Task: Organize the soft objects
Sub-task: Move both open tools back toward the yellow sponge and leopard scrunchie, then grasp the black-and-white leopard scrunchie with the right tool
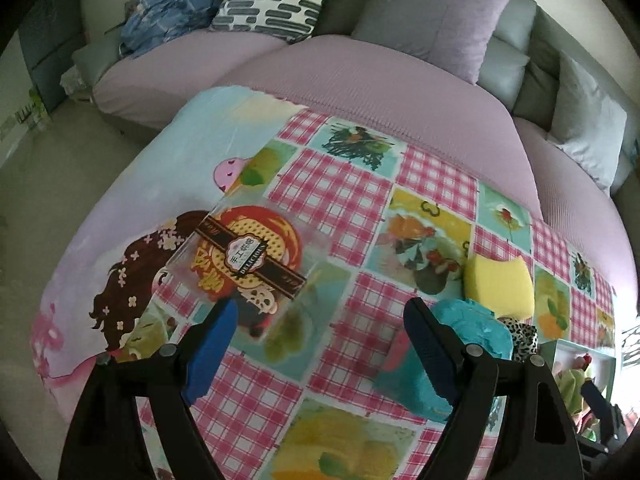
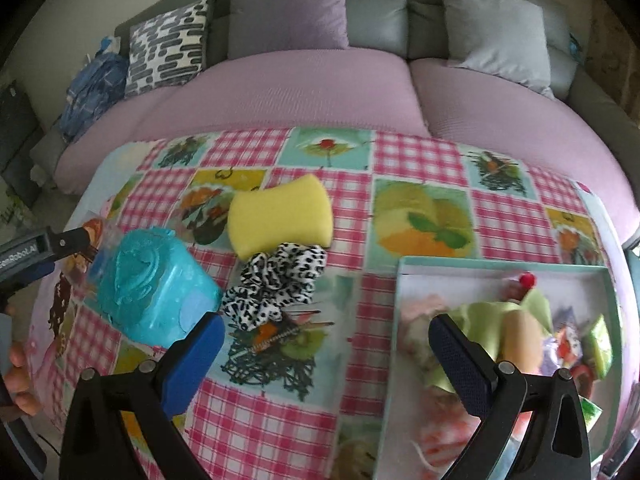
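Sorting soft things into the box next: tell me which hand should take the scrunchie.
Right. The right gripper hangs open just short of the scrunchie, with the box beside it.

Yellow sponge [image 2: 280, 214] touching leopard scrunchie [image 2: 276, 284], teal pack [image 2: 154, 290] beside.

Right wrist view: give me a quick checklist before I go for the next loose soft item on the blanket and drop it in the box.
1. Right tongs open and empty: ok.
2. Left tongs open and empty: ok.
3. Leopard-print scrunchie reachable, nothing on top of it: ok, though it touches the yellow sponge.
4. Teal wipes pack clear of the scrunchie: not ok, they sit right beside each other.
5. Teal box open, already holding soft items: ok.
6. Room left in the box: cannot tell, its contents are blurred.
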The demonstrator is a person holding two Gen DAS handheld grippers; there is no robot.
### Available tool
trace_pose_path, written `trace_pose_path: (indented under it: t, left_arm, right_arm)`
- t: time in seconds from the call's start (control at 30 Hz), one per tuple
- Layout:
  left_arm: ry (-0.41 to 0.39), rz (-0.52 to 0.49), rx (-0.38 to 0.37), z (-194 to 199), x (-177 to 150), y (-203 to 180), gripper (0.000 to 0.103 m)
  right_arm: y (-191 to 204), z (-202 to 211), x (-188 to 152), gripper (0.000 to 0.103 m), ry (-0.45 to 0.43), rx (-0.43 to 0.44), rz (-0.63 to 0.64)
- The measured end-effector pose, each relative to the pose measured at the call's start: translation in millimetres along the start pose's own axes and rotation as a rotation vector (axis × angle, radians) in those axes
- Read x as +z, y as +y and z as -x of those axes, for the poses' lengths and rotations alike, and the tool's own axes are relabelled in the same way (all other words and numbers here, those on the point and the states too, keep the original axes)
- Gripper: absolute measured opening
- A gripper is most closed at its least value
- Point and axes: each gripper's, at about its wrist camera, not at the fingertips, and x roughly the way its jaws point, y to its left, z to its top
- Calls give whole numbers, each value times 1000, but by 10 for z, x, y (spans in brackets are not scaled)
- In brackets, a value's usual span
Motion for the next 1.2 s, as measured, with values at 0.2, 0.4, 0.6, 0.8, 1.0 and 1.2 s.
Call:
trace_pose_path:
  t: [0.2, 0.4, 0.6, 0.8, 1.0, 1.2]
  left_arm:
    - [10, 20, -21, -47, 25, 43, 86]
    - [27, -5, -44, -101, 11, -40, 86]
    - [25, -6, -56, -95, 16, -31, 86]
    - [29, -6, -49, -113, 16, -20, 86]
    - [27, -13, -42, -117, 20, -34, 86]
    - [25, -28, -47, -118, 22, -76, 86]
  right_arm:
    - [106, -265, 53, 91, 43, -9, 10]
    - [168, -457, 103, 84, 78, -15, 34]
    - [180, -587, 170, 67, 100, -23, 45]
    - [190, -723, 189, 52, 127, 7, 36]
    - [188, -826, 204, 34, 144, 63, 6]
    - [171, -854, 189, 23, 135, 92, -16]
